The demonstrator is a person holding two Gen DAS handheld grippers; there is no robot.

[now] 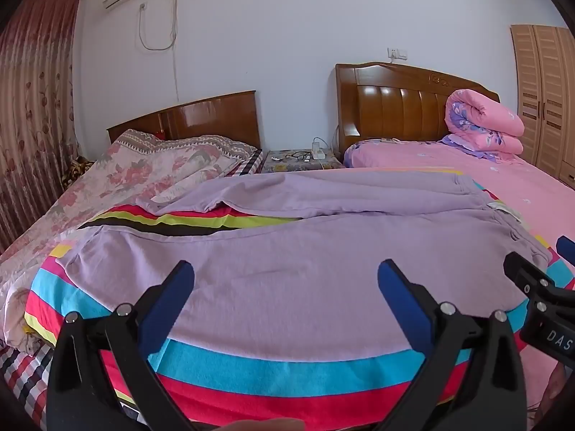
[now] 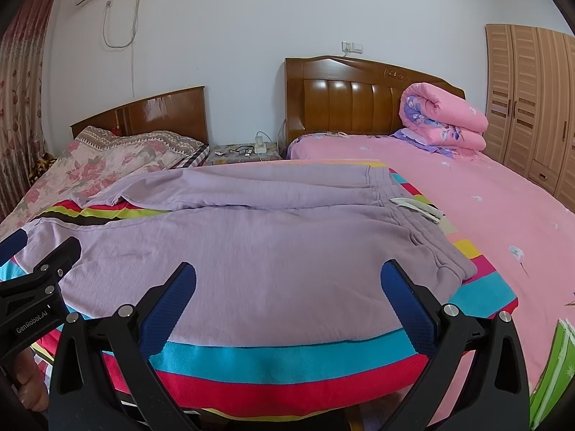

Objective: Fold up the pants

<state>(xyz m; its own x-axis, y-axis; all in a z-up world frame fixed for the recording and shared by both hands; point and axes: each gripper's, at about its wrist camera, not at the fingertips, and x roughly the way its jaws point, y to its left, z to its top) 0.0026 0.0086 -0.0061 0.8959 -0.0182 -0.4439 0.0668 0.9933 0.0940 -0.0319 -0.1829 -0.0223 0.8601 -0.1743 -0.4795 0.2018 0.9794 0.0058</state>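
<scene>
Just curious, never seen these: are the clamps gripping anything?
Nothing is held. The left gripper and right gripper are open above the purple pants.

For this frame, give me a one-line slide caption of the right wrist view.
Open right gripper poised over lilac pants spread flat on a striped blanket; left gripper alongside.

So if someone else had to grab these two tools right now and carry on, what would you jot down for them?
Left tool: open, holding nothing, hovering over the near leg of the pants.
Right tool: open, holding nothing, over the same leg nearer the waistband.
Pants: spread flat on the striped blanket, waistband to the right, legs running left and slightly apart.
Done: pants laid out; no fold made yet.
Left: probably grip the near leg at both ends, lay it over the far leg, then fold the length up towards the waistband.
</scene>
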